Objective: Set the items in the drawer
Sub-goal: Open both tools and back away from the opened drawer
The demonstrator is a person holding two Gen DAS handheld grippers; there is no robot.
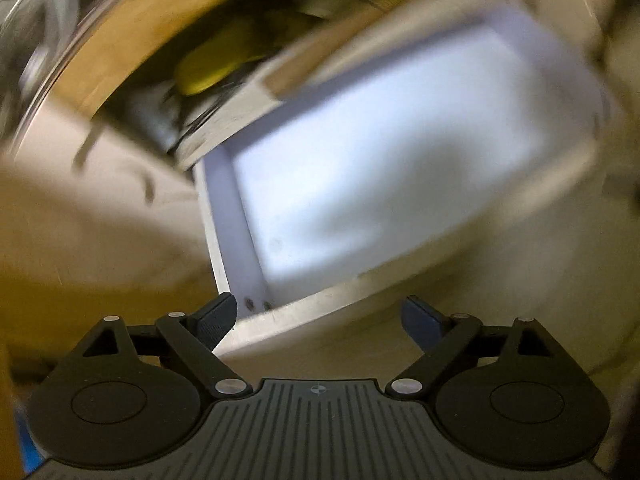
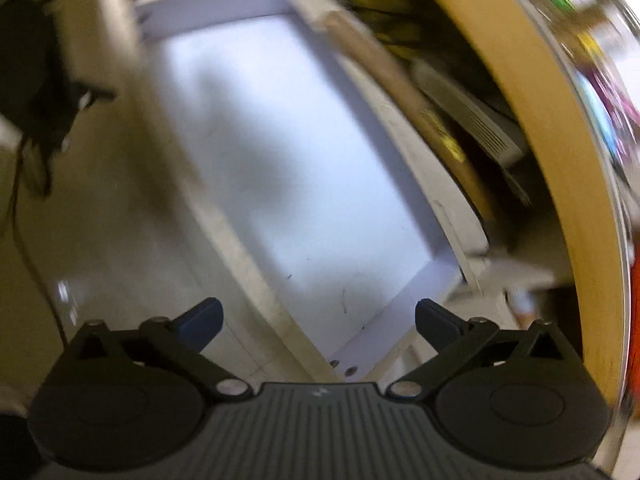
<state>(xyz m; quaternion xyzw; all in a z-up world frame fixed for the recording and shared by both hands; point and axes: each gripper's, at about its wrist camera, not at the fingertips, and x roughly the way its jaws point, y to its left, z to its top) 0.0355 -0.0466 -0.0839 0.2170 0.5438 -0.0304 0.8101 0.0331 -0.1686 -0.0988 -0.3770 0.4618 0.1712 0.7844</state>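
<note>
Both views are smeared by motion blur, yet the shallow open drawer with smooth white inner walls and floor (image 1: 380, 160) reads clearly as a rectangular tray edged by a pale, scuffed rim, pulled out from under a tan wooden tabletop edge (image 1: 132, 48). In the left wrist view its long axis runs from lower left up to the right, with two small screw heads showing in the near corner; in the right wrist view the drawer (image 2: 288, 152) stretches from the near right corner away toward the upper left. Its floor shows only soft shadows and a few faint marks. The left gripper (image 1: 320, 320), black with ribbed finger pads, hangs above the drawer's near front rim, fingers spread wide with nothing between them. The right gripper (image 2: 318, 320) hovers over the near corner, equally wide and holding nothing. A blurred yellow rounded object (image 1: 212, 64) lies in the dark gap beneath the tabletop behind the drawer.
</note>
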